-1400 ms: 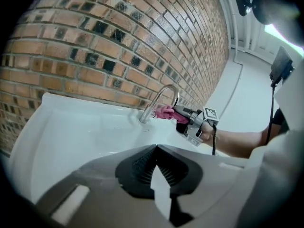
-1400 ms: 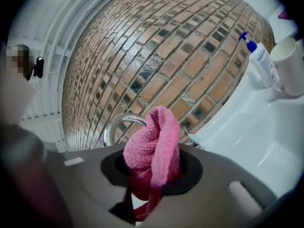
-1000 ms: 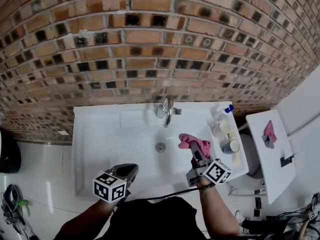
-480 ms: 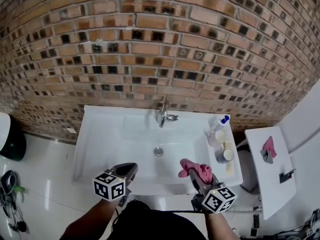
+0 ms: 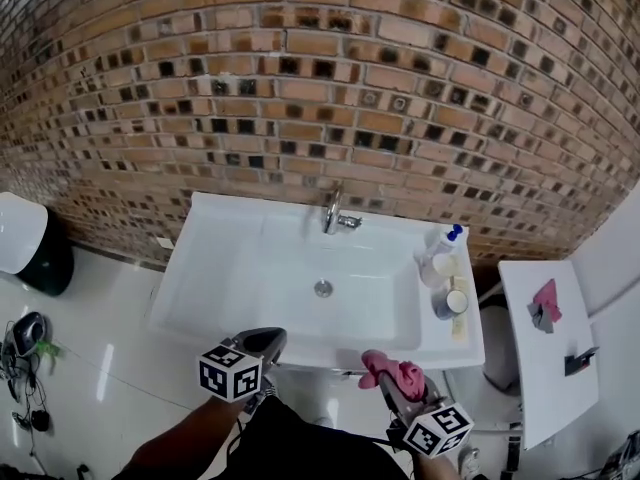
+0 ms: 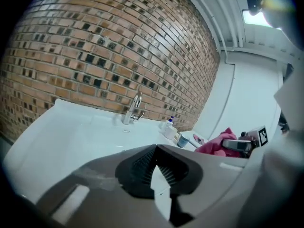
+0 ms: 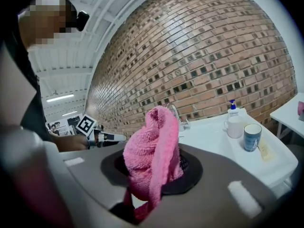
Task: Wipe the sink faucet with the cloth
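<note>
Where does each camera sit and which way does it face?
Head view: overhead, steeply down at sink and faucet; left gripper, right gripper, a forearm show.
Left gripper view: on left gripper, facing the faucet over its jaws.
Right gripper view: on right gripper, facing the brick wall; jaws hold pink cloth.
Shared: gripper views both show faucet and the other gripper.
</note>
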Motion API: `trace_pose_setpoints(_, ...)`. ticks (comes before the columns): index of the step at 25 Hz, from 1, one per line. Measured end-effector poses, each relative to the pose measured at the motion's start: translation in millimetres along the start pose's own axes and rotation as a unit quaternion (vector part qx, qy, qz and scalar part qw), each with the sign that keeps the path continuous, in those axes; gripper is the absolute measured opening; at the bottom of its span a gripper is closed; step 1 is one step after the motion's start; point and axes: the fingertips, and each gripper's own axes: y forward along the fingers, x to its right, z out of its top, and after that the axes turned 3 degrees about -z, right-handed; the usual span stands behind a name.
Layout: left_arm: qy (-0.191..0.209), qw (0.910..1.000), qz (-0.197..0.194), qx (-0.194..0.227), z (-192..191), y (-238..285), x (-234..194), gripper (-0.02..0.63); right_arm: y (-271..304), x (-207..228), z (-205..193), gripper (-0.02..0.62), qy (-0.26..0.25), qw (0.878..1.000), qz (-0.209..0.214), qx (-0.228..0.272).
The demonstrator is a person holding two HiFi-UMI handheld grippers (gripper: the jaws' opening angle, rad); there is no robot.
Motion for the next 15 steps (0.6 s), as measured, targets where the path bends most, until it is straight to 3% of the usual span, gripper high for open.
trace_pose_setpoints(5, 0.007, 1.0000, 0.000, 0.003, -10.2, -3.6, 18.0, 0.006, -17.1, -11.1, -21.3, 0.114, -0.008, 1.000, 0.010, -0.014)
trace_pose_setpoints(15, 0.017, 0.9997, 0.012, 0.011, -18.5, -18.1, 34.2, 0.006, -34.3, -17.5, -26.4, 0.112, -0.028, 0.999, 0.018, -0.006)
